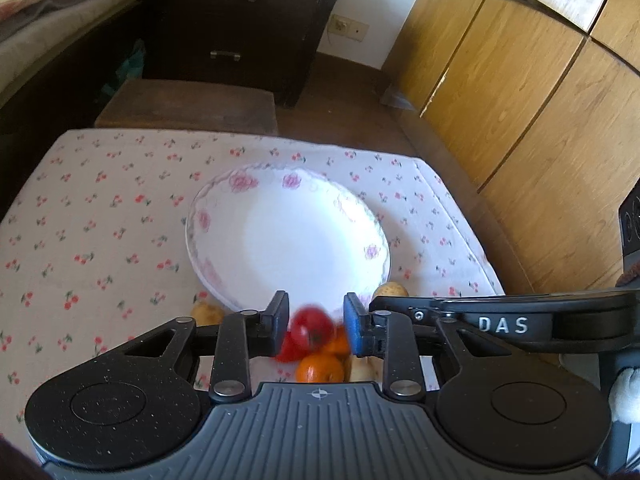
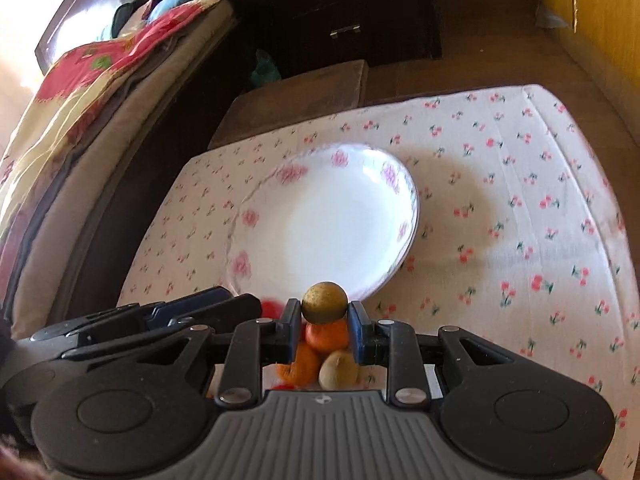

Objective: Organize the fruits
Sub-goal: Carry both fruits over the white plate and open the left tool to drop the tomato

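A blurred red tomato (image 1: 312,326) sits between the pads of my left gripper (image 1: 316,322), which is shut on it just in front of the plate's near rim. Under it lie a second tomato (image 1: 288,350), two oranges (image 1: 320,368) and a pale fruit (image 1: 360,368). My right gripper (image 2: 324,320) is shut on a round yellow-brown fruit (image 2: 324,302), held above an orange (image 2: 328,336) and a pale fruit (image 2: 338,368). The white flowered plate (image 1: 208,216) (image 2: 248,216) lies bare beyond both grippers. Another yellow fruit (image 1: 206,312) rests left of the pile.
The table wears a cherry-print cloth (image 2: 520,200). A dark wooden stool (image 1: 188,104) stands past its far edge, with a dark dresser (image 1: 240,28) behind. A bed (image 2: 80,120) runs along the left and wooden cupboard doors (image 1: 540,100) along the right.
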A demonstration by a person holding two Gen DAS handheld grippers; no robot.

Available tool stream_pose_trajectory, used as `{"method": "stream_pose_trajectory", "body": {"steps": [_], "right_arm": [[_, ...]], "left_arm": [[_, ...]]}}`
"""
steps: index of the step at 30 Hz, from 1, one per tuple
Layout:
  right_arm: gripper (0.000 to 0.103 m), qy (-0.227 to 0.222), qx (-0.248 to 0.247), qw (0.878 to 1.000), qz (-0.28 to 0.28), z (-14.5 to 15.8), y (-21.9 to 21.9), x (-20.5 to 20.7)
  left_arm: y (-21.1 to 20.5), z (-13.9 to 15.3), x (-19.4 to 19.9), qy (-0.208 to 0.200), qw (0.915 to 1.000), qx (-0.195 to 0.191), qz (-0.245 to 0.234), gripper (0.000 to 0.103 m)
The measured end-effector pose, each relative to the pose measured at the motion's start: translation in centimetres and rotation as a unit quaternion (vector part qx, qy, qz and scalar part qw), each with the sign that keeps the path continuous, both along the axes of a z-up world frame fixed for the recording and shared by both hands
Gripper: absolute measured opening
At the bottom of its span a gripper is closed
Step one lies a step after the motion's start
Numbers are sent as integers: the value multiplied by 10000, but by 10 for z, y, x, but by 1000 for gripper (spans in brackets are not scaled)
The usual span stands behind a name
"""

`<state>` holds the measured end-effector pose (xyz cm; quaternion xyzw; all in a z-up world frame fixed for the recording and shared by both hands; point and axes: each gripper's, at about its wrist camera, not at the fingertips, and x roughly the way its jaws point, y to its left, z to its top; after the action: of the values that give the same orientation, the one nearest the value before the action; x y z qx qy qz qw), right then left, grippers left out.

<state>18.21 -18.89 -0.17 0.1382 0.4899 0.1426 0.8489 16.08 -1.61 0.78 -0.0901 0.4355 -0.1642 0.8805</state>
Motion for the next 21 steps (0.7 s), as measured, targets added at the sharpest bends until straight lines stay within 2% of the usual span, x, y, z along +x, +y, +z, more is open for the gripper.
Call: {"method": "stream_pose_trajectory", "body": {"steps": [8,13,17,21], "right_arm": [[27,43,-142,9999,-81,-8,4,23],[27,84,-153,9998,-8,-12,6,23],[27,66,-237,9996,104,-13,9,16],[27,25,-260,9995,185,-11,8,10]], "left_arm": [[0,-10,20,165,9997,-7,164,34],[14,-7,0,130,9993,342,-49,38],[55,-4,-22,161,9991,358,183,39],[122,-2,-40,47,9957,64,921,42]]}}
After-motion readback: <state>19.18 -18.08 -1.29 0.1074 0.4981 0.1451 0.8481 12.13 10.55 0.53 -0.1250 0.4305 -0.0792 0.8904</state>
